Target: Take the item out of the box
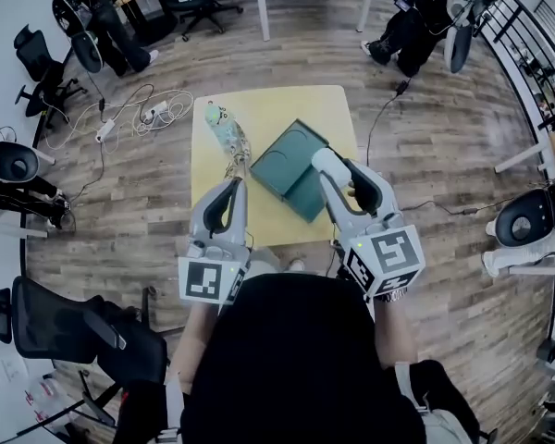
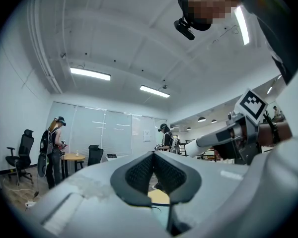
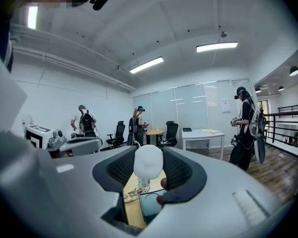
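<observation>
Item (image 3: 148, 165) between right gripper (image 3: 149, 158) jaws; overhead, only its white end.

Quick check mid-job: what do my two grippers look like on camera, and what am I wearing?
The left gripper and right gripper both have smooth pale grey shells that taper forward, with black ribbed pads lining the jaws. Each carries a rear cube with black-and-white square markers. A small green light glows beside the right one. The person wears a black top.
</observation>
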Tool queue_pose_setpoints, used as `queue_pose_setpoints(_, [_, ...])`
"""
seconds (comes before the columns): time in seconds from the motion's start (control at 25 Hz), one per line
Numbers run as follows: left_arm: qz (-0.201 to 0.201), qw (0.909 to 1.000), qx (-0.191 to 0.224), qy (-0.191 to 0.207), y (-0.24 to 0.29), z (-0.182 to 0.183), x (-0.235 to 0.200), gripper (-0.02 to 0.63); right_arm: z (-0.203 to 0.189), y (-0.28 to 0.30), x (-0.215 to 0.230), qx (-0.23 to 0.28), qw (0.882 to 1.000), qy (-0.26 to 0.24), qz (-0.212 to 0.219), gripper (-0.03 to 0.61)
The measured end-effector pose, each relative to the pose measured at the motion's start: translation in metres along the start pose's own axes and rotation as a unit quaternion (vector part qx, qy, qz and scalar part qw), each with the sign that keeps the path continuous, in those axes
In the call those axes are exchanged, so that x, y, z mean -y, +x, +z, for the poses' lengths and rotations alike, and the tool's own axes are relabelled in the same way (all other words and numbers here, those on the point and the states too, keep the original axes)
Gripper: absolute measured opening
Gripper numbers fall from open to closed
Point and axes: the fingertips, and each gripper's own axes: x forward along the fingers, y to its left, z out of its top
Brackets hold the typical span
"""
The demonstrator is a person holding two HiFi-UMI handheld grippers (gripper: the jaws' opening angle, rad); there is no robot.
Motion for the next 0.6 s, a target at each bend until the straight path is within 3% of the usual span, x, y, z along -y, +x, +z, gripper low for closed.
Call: queue_pose_setpoints(0.6, [0.001, 0.9999, 0.011, 0.003, -0.0075, 0.0058, -0.0001, 0.002, 0.0039, 0.0016, -0.0091, 0.019, 1.0, 0.0, -0.004, 0.166])
